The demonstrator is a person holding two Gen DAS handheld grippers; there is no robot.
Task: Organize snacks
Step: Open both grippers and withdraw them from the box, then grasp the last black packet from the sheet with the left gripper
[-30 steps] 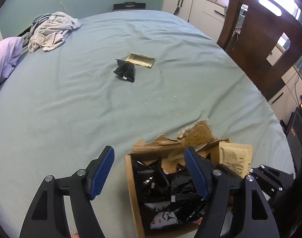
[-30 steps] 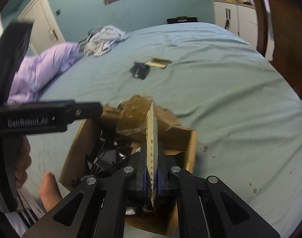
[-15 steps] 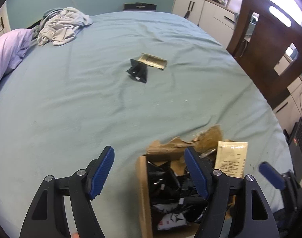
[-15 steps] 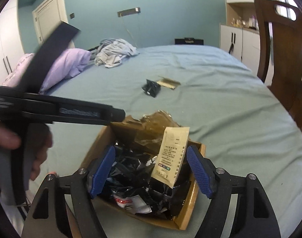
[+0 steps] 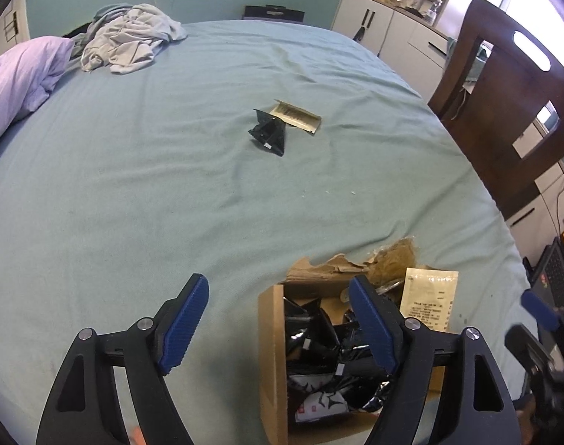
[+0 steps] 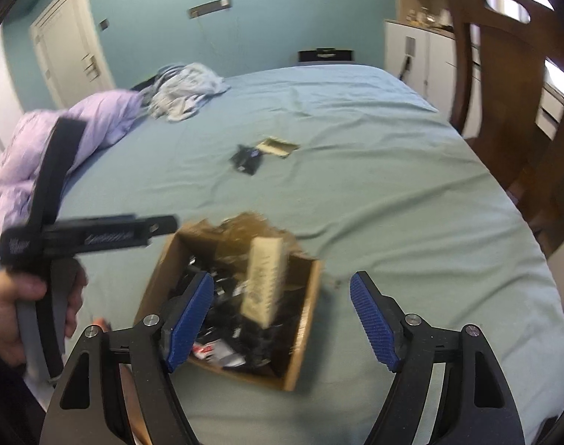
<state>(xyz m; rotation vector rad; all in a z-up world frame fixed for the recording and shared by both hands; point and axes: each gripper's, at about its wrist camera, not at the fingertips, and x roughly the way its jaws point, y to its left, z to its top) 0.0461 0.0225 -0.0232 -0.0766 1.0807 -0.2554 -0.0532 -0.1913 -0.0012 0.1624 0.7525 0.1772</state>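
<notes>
On the green bed [image 5: 141,170], both tools are hanging over the box [image 6: 304,319], pointing down: left tool [image 5: 278,328] opening, empty; right tool [image 6: 282,320] wide, empty.

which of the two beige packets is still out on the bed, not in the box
The beige packet lying flat mid-bed beside the loose black packet. The other beige packet stands upright in the cardboard box.

Torn matt cardboard box [image 5: 272,337] holds glossy black foil packets [image 5: 319,348] on cloth bedsheet [image 5: 133,185].

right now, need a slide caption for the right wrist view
Open right gripper above a torn cardboard box of black snack packets, a beige sachet standing inside, on a teal bedsheet.
</notes>
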